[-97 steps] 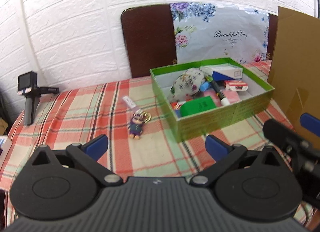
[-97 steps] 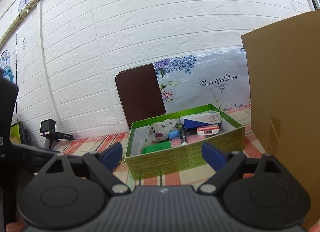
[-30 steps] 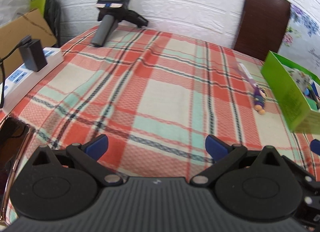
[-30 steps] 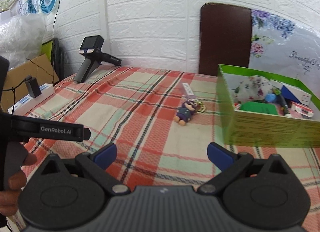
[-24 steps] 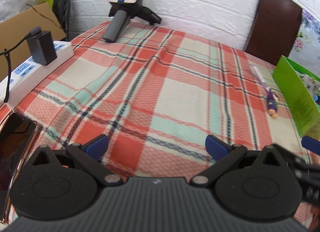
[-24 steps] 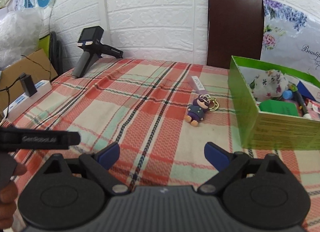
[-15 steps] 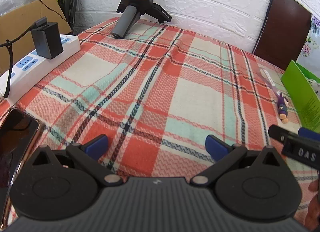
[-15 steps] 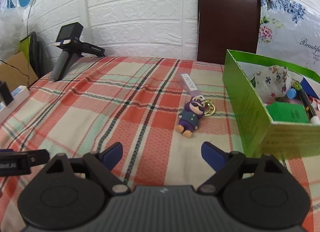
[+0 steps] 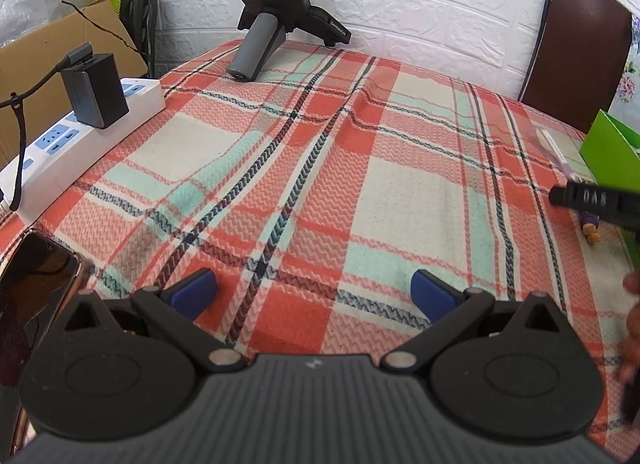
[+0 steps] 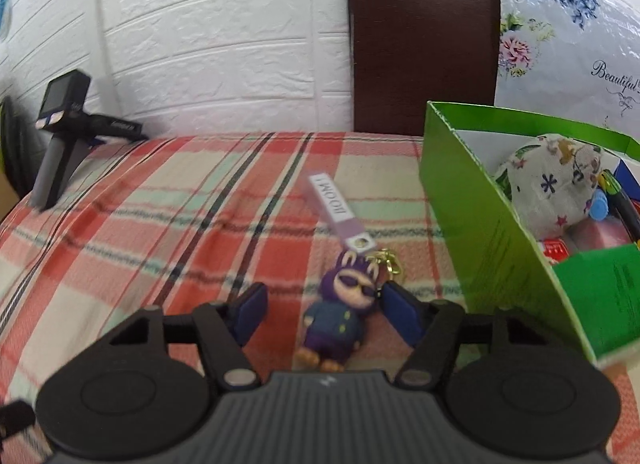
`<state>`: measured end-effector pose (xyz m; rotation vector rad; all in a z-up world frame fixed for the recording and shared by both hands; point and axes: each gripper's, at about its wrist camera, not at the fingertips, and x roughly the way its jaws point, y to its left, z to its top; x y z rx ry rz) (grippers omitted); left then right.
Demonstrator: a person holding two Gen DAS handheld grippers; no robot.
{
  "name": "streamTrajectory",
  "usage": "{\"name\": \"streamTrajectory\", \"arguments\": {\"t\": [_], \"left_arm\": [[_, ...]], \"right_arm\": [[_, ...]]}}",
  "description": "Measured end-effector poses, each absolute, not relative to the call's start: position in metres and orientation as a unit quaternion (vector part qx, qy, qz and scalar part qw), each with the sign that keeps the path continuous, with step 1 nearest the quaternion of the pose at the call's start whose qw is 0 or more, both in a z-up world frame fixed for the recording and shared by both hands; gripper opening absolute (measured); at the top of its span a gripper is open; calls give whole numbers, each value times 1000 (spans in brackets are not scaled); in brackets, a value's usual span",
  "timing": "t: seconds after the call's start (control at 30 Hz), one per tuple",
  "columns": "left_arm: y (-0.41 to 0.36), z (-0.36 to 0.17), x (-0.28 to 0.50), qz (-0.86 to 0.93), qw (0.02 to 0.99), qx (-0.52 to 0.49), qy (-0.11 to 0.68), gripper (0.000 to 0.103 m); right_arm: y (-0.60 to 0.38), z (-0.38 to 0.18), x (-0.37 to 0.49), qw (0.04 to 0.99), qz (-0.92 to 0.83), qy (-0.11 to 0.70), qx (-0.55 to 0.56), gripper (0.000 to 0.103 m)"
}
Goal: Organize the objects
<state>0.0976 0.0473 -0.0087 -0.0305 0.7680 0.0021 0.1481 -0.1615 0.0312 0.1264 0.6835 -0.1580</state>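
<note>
A purple keychain figure with a lilac strap lies on the plaid tablecloth, just left of the green box. My right gripper is low over it with the figure between its blue pads. The jaws are closing: the right pad is at the figure's head, while the left pad still stands clear of it. My left gripper is open over bare cloth with nothing between its fingers. In the left wrist view the figure's feet peek out under a black part of the right device. The box holds a floral pouch and several small items.
A black handheld device on a grey grip stands at the table's far side. A white power strip with a black adapter lies along the left edge, and a phone at the near left. A brown chair back rises behind the table.
My right gripper has moved forward and down to the keychain figure, and its jaws have narrowed around it. The left gripper stays open; its view has shifted only slightly.
</note>
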Motion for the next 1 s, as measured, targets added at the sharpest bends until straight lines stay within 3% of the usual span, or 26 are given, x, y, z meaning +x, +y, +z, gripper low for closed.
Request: {"name": "streamTrajectory", "arguments": {"t": [0.07,0.1,0.27,0.63,1.0], "left_arm": [[47,-9,98,3,926,-13,376,103],[47,-8,98,3,926,-13,377,103],[43,-8,99,13,924,-8,381,103],[31,-9,90,19,924,0,382,103],[-4,6,72,-184,868,-85,453,103]], "right_arm": [[-164,31,151,938,-80,332,58,33],[-166,32,151,938,-77,333,60,31],[-161,35,128,935,-33,346,62,31],[-111,37,-1,929,138,333,-84,31],[-135,39,-40,930,154,331,-39,31]]}}
